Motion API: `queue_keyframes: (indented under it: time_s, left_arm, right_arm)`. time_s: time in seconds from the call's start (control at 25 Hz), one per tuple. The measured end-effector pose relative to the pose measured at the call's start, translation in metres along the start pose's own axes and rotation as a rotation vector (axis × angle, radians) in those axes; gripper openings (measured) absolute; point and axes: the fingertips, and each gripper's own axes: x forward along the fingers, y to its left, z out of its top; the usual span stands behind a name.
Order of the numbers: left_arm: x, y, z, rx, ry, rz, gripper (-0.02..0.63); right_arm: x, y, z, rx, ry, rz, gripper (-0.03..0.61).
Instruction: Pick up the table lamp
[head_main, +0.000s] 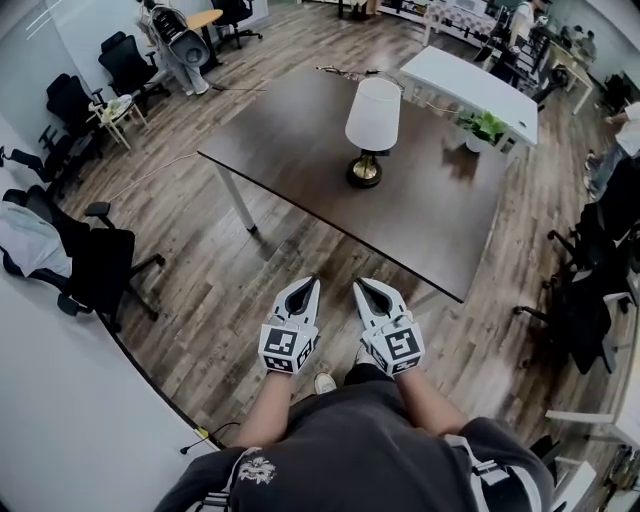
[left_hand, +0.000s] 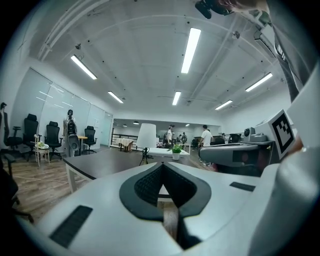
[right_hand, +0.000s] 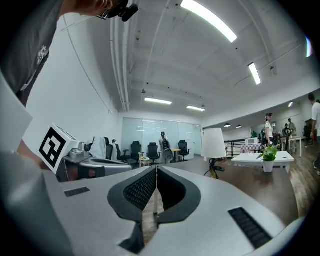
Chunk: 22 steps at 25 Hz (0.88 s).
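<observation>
One dark table (head_main: 300, 150), on wood flooring (head_main: 200, 300), bears the table lamp (head_main: 372, 125).

A brown wood-plank floor (head_main: 190, 270) runs through a large open office. A dark counter (head_main: 300, 150) on white legs stands at 12 o'clock. Just beyond it, at 1 o'clock, is a white table (head_main: 470, 85) with a small green plant (head_main: 485, 125) on it. Black office chairs (head_main: 105, 260) stand at 9 and 10 o'clock. The edge of a white desk (head_main: 60, 400) fills 8 o'clock. Long strip lights (left_hand: 191, 47) cross the white ceiling (left_hand: 140, 60), and a glass wall (right_hand: 150, 132) closes the far end.
</observation>
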Motion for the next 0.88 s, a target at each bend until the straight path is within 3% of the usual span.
queue_keyframes:
  time_s: [0.88]
  left_arm:
    - [0.224, 0.004, 0.013, 0.023, 0.031, -0.113, -0.003]
  right_arm:
    - [0.066, -0.206, 0.005, 0.015, -0.012, -0.131, 0.026]
